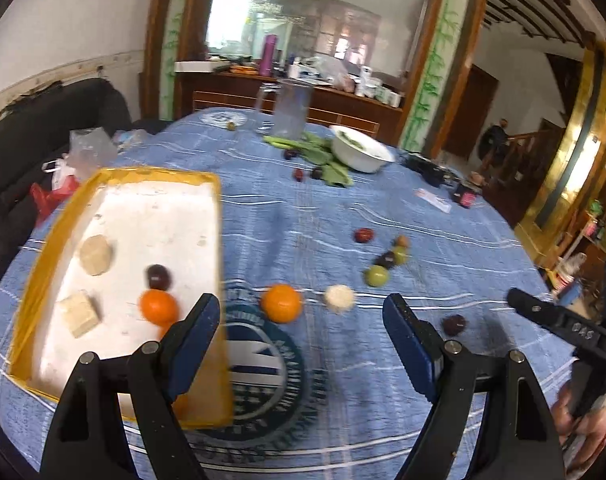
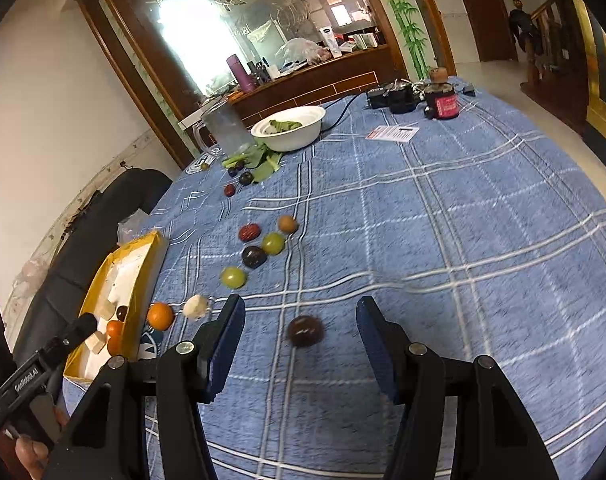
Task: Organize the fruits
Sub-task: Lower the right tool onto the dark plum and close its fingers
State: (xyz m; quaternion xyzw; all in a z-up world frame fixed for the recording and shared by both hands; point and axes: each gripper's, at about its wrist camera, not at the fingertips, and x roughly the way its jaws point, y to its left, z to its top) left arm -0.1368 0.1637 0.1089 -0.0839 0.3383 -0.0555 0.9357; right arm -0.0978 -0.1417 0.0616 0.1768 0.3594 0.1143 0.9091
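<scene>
Here the left hand-held gripper [image 1: 301,320] stands wide open above the surface [image 1: 383,400] with nothing between its jaws and nothing touched. Its left finger overlaps the near right corner of the yellow-rimmed tray [image 1: 43,276], which holds an orange [image 1: 159,307], a dark plum [image 1: 159,277] and two pale blocks. Just ahead of the open jaws an orange on the cloth [image 1: 281,303] lies beside a pale round piece [image 1: 339,298]; further ahead and right sit green grapes [image 1: 377,276] and a red date [image 1: 363,235].

The right hand-held gripper [image 2: 299,326] is open about halfway and empty. A dark plum on the cloth [image 2: 305,331] lies on the surface just ahead, in line with the gap, with neither pad on it. Far ahead stand a white bowl [image 2: 289,128] with greens and a clear jug [image 2: 227,126].
</scene>
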